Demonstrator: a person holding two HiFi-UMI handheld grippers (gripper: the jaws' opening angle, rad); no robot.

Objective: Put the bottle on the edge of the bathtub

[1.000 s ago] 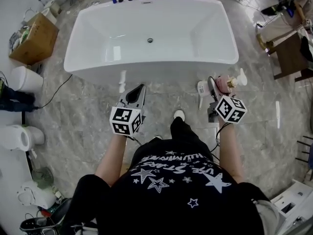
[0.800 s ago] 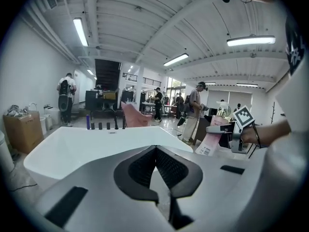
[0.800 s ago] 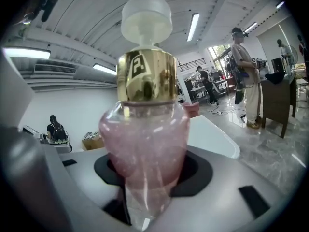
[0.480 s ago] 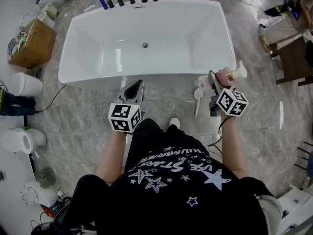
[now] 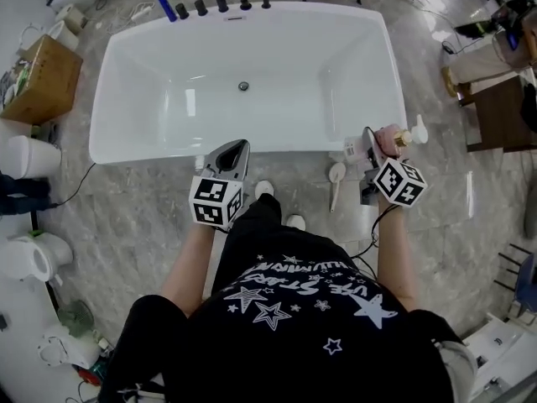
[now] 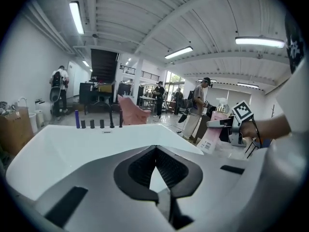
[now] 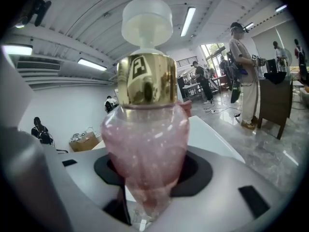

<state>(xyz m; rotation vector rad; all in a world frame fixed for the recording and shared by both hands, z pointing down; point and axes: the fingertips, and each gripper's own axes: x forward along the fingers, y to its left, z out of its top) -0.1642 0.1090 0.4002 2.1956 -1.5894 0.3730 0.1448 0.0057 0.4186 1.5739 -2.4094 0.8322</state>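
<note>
The white bathtub (image 5: 252, 147) lies straight ahead, and its basin fills the left gripper view (image 6: 72, 144). My right gripper (image 5: 374, 143) is shut on a pink bottle (image 5: 388, 138) with a gold collar and white pump. It holds the bottle upright in the air, right by the tub's near right corner. In the right gripper view the bottle (image 7: 145, 149) stands between the jaws and hides their tips. The left gripper view also catches the bottle (image 6: 211, 137) at the right. My left gripper (image 5: 232, 152) is shut and empty, hovering at the tub's near rim.
Black taps (image 5: 220, 3) and a blue bottle (image 5: 167, 8) stand on the far rim. A white long-handled brush (image 5: 334, 180) lies on the floor by the tub. A cardboard box (image 5: 33, 78) and white bins (image 5: 25, 156) are at the left, wooden furniture (image 5: 503, 107) at the right.
The person has stepped toward the tub. Both grippers now sit closer to its near rim, and the pink bottle is still held in the right one.
</note>
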